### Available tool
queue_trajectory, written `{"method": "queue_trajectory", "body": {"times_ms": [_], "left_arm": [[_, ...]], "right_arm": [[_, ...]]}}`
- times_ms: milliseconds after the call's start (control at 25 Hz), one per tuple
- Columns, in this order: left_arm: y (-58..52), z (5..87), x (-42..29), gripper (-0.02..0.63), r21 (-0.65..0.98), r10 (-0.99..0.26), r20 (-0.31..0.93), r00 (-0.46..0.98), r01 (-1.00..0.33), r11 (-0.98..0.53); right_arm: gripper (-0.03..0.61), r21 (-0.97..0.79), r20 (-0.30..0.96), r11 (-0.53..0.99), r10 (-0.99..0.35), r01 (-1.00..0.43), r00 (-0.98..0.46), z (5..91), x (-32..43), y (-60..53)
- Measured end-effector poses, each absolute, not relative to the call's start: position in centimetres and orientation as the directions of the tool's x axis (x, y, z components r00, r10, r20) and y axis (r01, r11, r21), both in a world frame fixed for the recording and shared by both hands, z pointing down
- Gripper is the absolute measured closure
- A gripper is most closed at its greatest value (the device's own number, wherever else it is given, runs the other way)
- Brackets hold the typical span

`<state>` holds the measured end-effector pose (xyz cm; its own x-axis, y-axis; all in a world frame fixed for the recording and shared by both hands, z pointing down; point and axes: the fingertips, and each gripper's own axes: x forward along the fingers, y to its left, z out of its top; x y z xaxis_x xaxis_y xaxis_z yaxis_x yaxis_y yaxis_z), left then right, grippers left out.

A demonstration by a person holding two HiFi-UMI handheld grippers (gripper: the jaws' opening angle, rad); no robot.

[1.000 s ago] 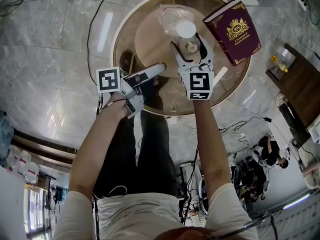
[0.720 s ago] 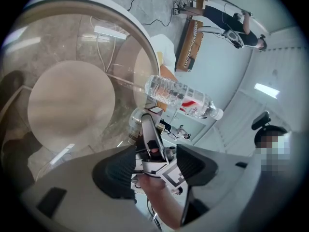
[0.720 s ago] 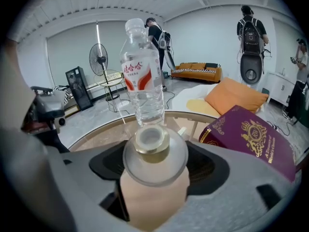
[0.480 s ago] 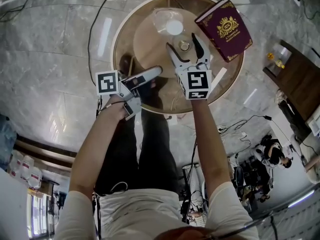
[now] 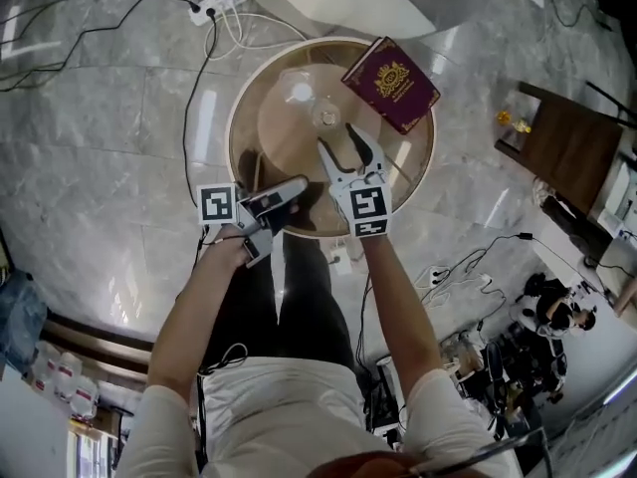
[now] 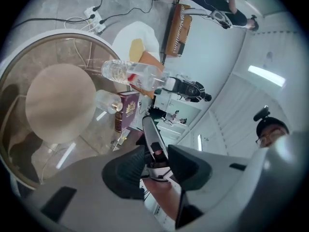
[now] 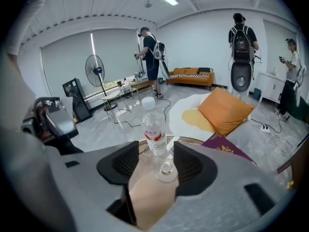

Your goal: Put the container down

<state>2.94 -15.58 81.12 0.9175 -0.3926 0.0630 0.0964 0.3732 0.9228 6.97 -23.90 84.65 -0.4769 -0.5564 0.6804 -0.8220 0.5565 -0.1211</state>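
Observation:
The container (image 5: 325, 118) is a small clear glass jar with a gold rim, standing on the round glass table (image 5: 237, 127) beside an upright water bottle (image 5: 302, 95). In the right gripper view the container (image 7: 166, 169) shows below the bottle (image 7: 154, 132). My right gripper (image 5: 338, 137) (image 7: 158, 164) hovers just short of the container. It is open, and its jaws have just been closing with nothing between them. My left gripper (image 5: 297, 185) (image 6: 155, 166) hangs over the table's near edge. It too is open, and its jaws have just been closing on nothing.
A maroon book (image 5: 390, 83) lies on the table's far right, overhanging the rim. A tan round disc (image 5: 279, 132) shows under the glass. Cables and a power strip (image 5: 214, 3) lie on the marble floor. A wooden side table (image 5: 567, 147) stands at the right, and people are farther off.
Both grippers have risen away from the table, which now looks smaller. The right gripper's fingers, earlier on either side of the container, have lifted clear of it. The container stays on the table.

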Motion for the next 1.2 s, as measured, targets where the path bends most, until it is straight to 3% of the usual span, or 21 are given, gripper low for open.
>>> {"method": "queue_trajectory", "body": {"times_ms": [200, 320, 480, 640, 840, 1200], "left_arm": [[-15.4, 75.4, 3.5, 0.509, 0.957, -0.294, 0.084, 0.952, 0.005, 0.289], [-15.0, 72.5, 3.7, 0.531, 0.967, -0.233, 0.130, 0.964, -0.071, 0.245], [-15.5, 66.2, 4.3, 0.557, 0.991, -0.248, 0.007, 0.969, 0.027, 0.133], [-14.2, 62.0, 3.1, 0.568, 0.998, -0.238, 0.040, 0.971, -0.025, 0.065], [-12.7, 59.1, 3.2, 0.580, 0.993, -0.203, 0.077, 0.976, -0.093, -0.069], [-9.4, 52.6, 5.0, 0.592, 0.936, -0.169, 0.135, 0.976, -0.182, -0.300]], "right_arm": [[0.438, -0.103, 0.664, 0.531, -0.593, -0.841, -0.456, 77.5, 7.6, -23.8], [0.462, -0.092, 0.661, 0.533, -0.599, -0.841, -0.452, 73.3, 8.1, -23.2], [0.499, -0.076, 0.658, 0.526, -0.612, -0.847, -0.439, 68.0, 8.3, -21.9], [0.551, -0.080, 0.653, 0.506, -0.625, -0.859, -0.428, 63.3, 8.2, -19.5], [0.583, -0.071, 0.639, 0.465, -0.659, -0.883, -0.398, 58.5, 9.3, -17.3], [0.583, -0.126, 0.622, 0.399, -0.681, -0.908, -0.386, 52.3, 11.7, -11.6]]}}
